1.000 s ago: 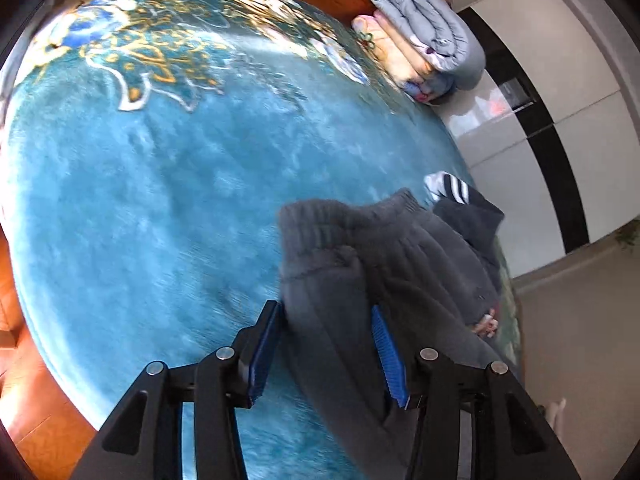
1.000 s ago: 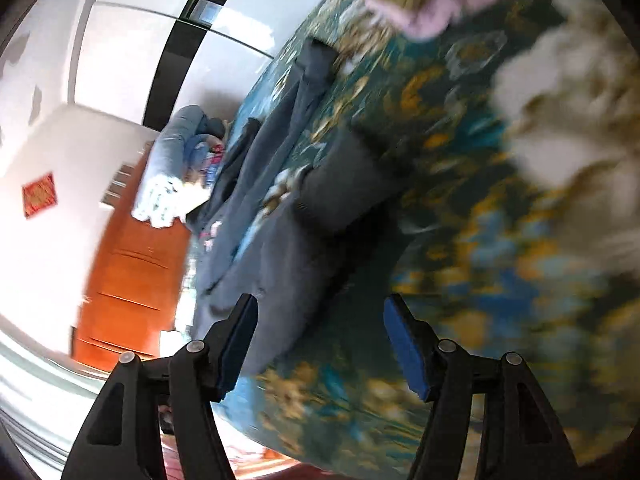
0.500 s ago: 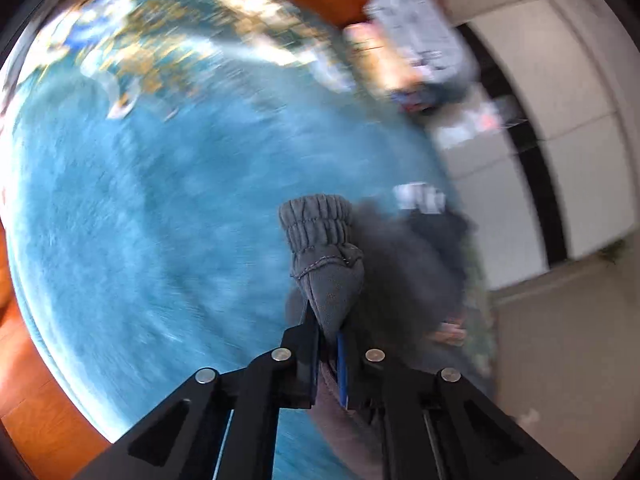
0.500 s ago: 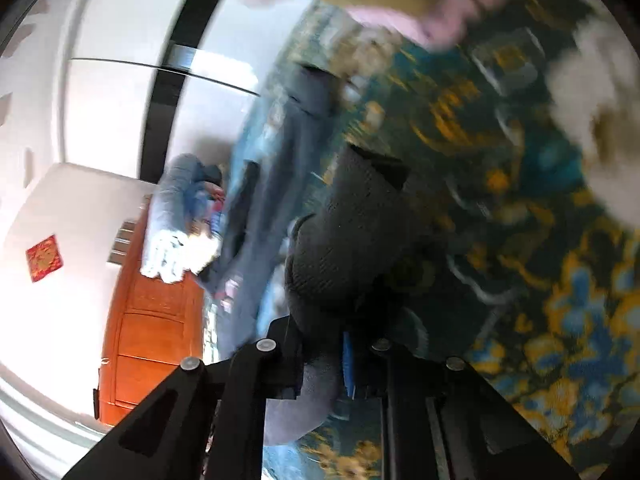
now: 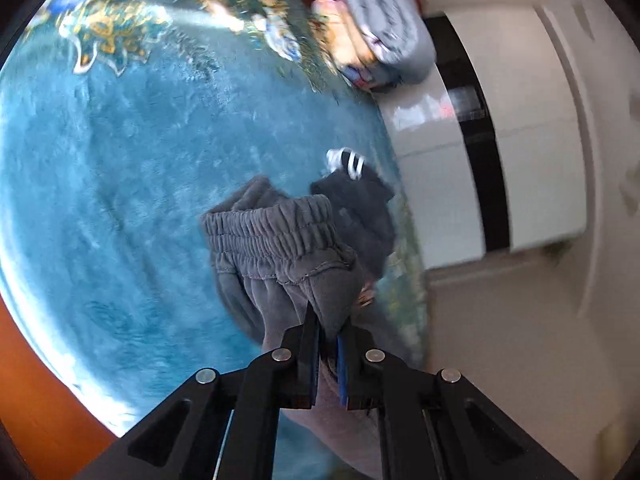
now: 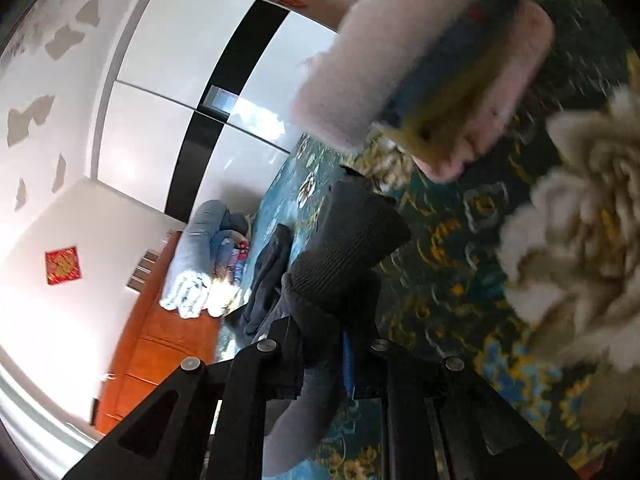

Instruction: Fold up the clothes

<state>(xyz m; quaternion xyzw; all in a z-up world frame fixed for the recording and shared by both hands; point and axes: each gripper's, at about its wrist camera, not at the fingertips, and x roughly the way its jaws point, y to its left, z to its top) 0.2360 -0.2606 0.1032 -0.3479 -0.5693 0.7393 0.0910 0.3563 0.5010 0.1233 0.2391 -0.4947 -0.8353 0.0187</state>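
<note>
A pair of dark grey sweatpants hangs from my left gripper, which is shut on the cloth just below the gathered elastic waistband, lifted above the blue rug. In the right wrist view my right gripper is shut on the ribbed leg cuff of the same sweatpants, held up off the rug. The rest of the pants trails down toward another dark garment lying on the rug.
A dark garment with white stripes lies on the rug's far edge. A stack of folded clothes sits beyond it by the orange wooden cabinet. A pink and yellow folded pile and a fluffy cream item lie to the right.
Both grippers went from open around the sweatpants to shut on them. They have lifted the waistband and the cuff off the rug, and the views have tilted.
</note>
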